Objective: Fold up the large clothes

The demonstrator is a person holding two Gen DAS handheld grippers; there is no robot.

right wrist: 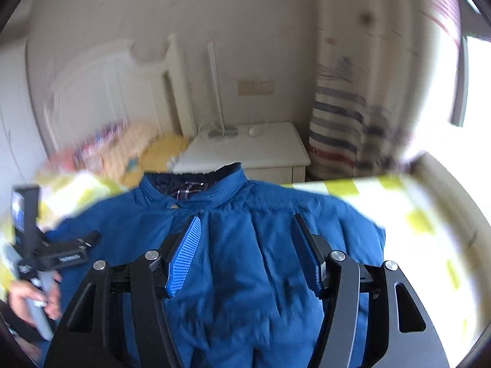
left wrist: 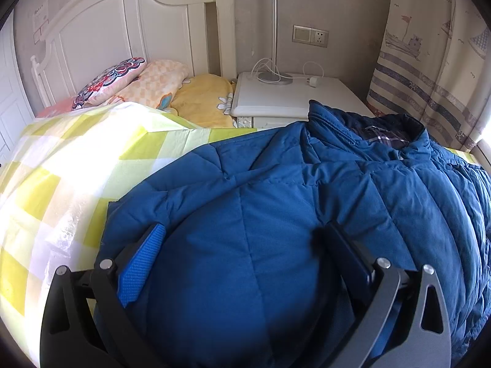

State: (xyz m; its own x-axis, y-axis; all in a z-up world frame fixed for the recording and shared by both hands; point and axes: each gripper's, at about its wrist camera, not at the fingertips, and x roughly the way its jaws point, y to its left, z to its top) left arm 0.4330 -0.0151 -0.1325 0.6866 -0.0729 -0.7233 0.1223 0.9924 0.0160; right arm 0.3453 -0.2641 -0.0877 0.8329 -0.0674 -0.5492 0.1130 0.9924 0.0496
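both tongs hang low over the blue quilted jacket, spread on the bed. left tongs gape wide, holding nothing; right tongs likewise. checkered sheet lies bare toward the bed's left edge, nightstand beyond the collar.

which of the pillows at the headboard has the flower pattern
The top pillow, leaning on the headboard; the pillow below it is orange checked.

The quilted jacket is deep blue with a plaid lining at its collar. The bed sheet is yellow-green and white check. The curtain is cream with blue stripes. The nightstand is white.
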